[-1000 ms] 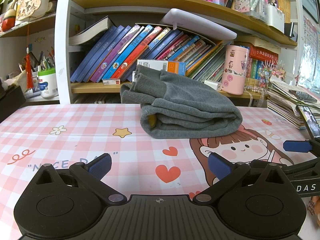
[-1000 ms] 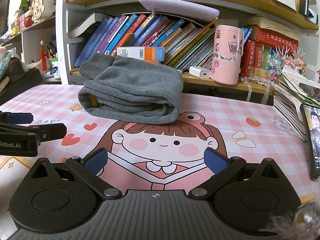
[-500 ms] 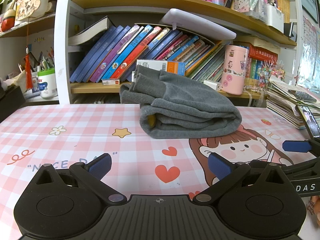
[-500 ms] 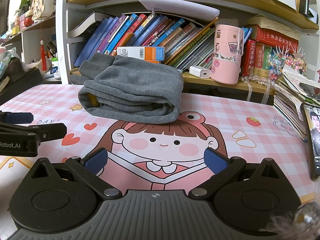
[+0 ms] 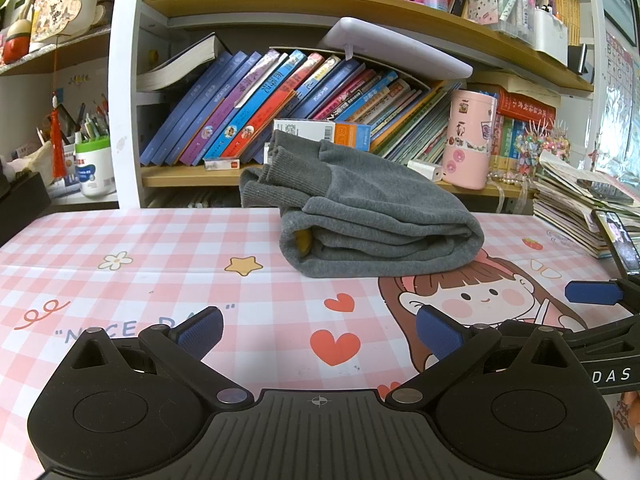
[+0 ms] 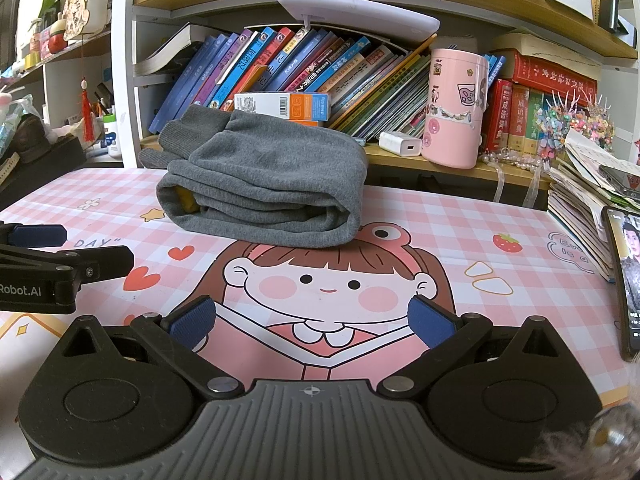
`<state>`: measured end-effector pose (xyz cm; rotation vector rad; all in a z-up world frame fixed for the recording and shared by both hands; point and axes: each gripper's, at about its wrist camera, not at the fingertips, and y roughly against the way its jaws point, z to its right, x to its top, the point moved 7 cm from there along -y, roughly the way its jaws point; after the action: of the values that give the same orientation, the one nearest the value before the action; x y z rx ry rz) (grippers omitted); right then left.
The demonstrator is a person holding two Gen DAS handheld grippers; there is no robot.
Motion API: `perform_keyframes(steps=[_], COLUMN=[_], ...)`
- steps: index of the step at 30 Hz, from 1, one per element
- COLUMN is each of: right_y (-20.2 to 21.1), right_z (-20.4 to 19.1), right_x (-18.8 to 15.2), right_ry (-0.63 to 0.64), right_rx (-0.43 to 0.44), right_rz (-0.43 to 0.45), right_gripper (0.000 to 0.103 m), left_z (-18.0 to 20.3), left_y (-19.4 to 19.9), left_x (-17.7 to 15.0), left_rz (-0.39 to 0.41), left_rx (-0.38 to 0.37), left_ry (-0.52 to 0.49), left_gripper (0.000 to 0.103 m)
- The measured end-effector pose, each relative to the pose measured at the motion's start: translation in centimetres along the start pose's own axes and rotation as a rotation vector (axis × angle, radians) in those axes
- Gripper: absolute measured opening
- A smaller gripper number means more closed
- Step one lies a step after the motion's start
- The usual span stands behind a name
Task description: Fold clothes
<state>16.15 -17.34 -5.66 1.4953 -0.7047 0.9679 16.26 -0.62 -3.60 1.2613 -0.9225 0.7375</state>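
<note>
This is a home study corner, most likely a child's desk. A wooden bookshelf (image 5: 304, 0) rises right behind the work surface, packed with leaning children's books (image 5: 256, 108) and pen holders (image 5: 492, 4). The desk wears a pink checked mat (image 5: 160, 248) printed with a cartoon girl (image 6: 324, 280), hearts and stars (hardly office decor). A pink sticker-covered tumbler (image 6: 456, 108) and a white charger (image 6: 400, 146) sit on the lower shelf. A stack of workbooks (image 5: 580, 208) lies at the right edge, a phone (image 6: 628, 276) propped beside it, and a red tassel charm (image 5: 57, 136) hangs at the left.
</note>
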Motion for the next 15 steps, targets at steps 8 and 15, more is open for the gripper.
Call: perform_keyframes(steps=[8,15], right_y=[-0.05,-0.21], right_z=[-0.02,0.01], right_x=[-0.02,-0.1], right_ry=[0.0,-0.003], right_rx=[0.0,0.005], right_rz=[-0.001,-0.009], right_gripper=[0.103,0.103], left_z=[0.0,-0.05], left_y=[-0.04,-0.05], left_x=[-0.04,-0.1], left_rz=[-0.004,-0.006], left_rx=[-0.003,0.003], left_ry=[0.004,0.008], left_gripper=[0.103,0.103])
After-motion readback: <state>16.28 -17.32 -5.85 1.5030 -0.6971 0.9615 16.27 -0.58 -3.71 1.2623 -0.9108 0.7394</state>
